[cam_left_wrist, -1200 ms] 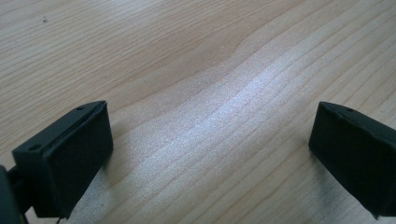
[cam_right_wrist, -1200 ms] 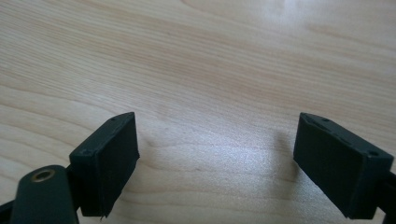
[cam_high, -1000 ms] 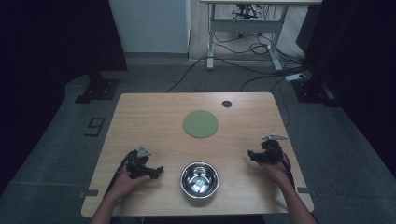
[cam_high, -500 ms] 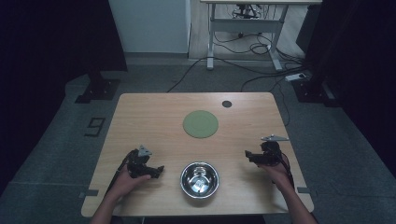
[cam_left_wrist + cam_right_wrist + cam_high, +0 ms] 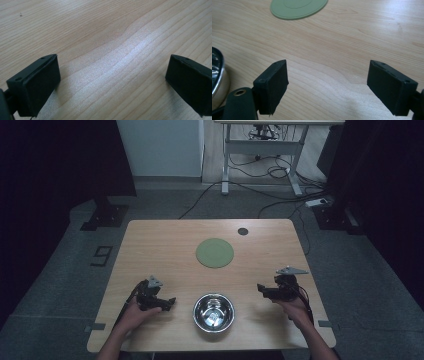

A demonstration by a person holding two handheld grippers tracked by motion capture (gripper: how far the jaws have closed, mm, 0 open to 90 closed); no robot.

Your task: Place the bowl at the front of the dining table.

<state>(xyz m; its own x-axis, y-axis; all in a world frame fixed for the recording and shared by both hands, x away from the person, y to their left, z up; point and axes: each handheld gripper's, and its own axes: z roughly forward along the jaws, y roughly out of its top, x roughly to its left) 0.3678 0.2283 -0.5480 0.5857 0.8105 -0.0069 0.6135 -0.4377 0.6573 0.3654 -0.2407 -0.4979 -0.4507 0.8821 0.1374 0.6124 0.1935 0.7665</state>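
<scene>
High view: wooden table, green round mat mid-table, steel bowl at near edge, flanked by left gripper and right gripper, both spread wide, empty, pointed inward, about equally near.

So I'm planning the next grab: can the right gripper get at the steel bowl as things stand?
Probably yes. The right gripper sits beside the steel bowl with its jaws wide open and empty, and only bare table lies between them. The bowl's rim already shows at the left edge of the right gripper view.
</scene>
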